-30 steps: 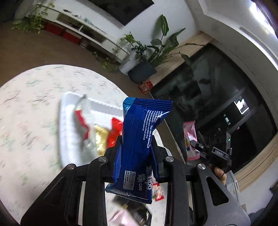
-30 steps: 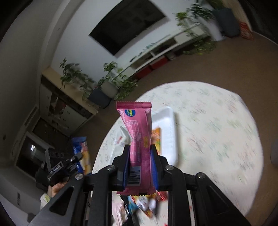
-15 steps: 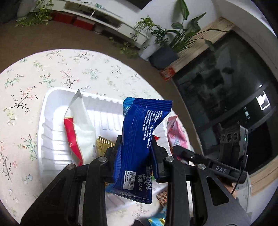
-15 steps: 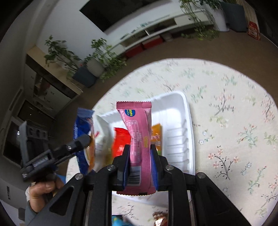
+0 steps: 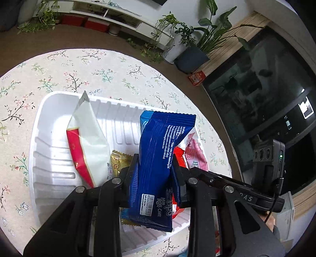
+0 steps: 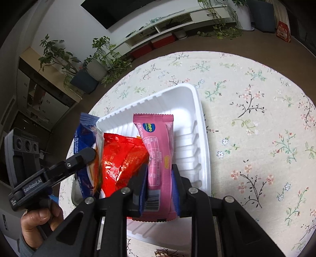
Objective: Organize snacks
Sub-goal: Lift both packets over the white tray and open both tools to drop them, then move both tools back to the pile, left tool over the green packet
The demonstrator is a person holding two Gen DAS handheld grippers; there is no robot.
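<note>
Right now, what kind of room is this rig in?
Probably a home living room: a dark wall-mounted TV screen above a low white media shelf, potted green houseplants, and a round floral-cloth table on brown carpet.

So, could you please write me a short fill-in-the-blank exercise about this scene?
1. The left gripper is shut on a ___ roll cake packet.
2. The right gripper is shut on a ___ snack packet.
3. Both packets are held over a white ___.

Missing words: blue; pink; tray
</note>
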